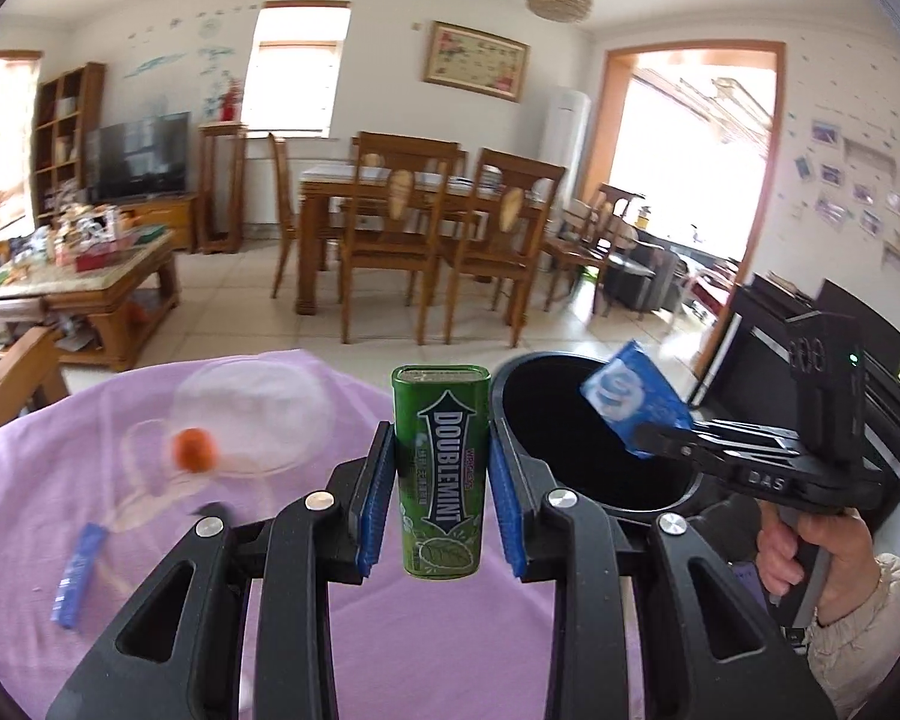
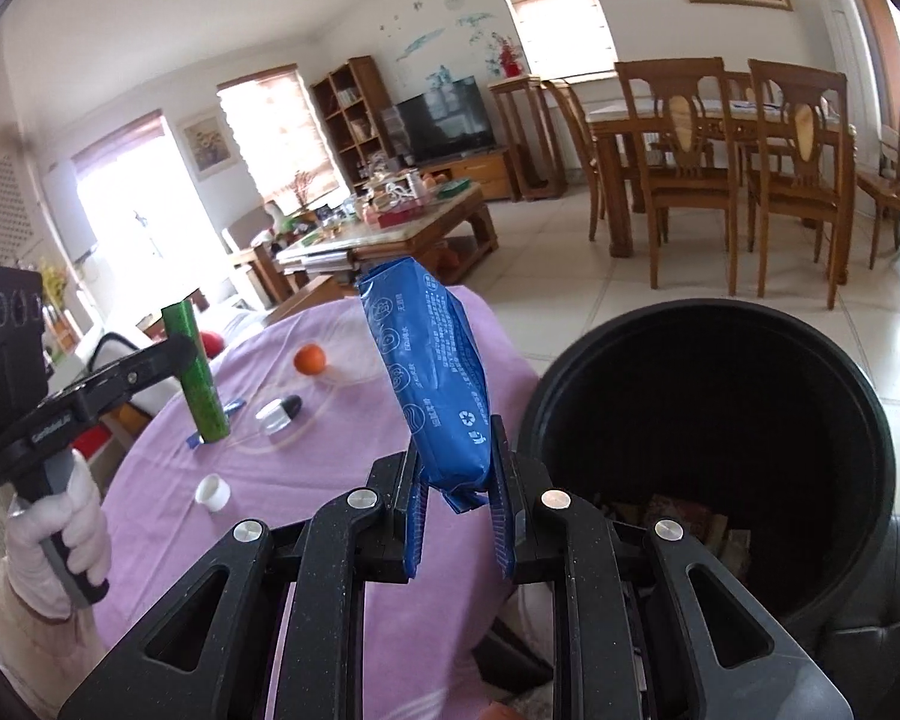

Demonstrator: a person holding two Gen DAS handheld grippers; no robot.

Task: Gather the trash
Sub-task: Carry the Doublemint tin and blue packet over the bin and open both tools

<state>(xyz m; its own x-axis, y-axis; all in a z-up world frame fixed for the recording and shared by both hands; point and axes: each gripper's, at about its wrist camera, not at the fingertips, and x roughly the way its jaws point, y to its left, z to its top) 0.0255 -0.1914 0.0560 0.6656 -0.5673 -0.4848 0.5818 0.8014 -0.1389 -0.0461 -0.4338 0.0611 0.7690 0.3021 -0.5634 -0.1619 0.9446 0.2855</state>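
Observation:
My left gripper is shut on an upright green Doublemint tin, held above the purple-clothed table; the tin also shows in the right wrist view. My right gripper is shut on a blue wrapper packet, held up just left of the black trash bin. In the left wrist view the blue packet hangs over the bin's opening. The bin holds some trash at its bottom.
On the table lie a small orange fruit on a clear plate, a blue stick wrapper, a white cap and a small black-and-clear object. A wooden coffee table, dining table and chairs stand beyond.

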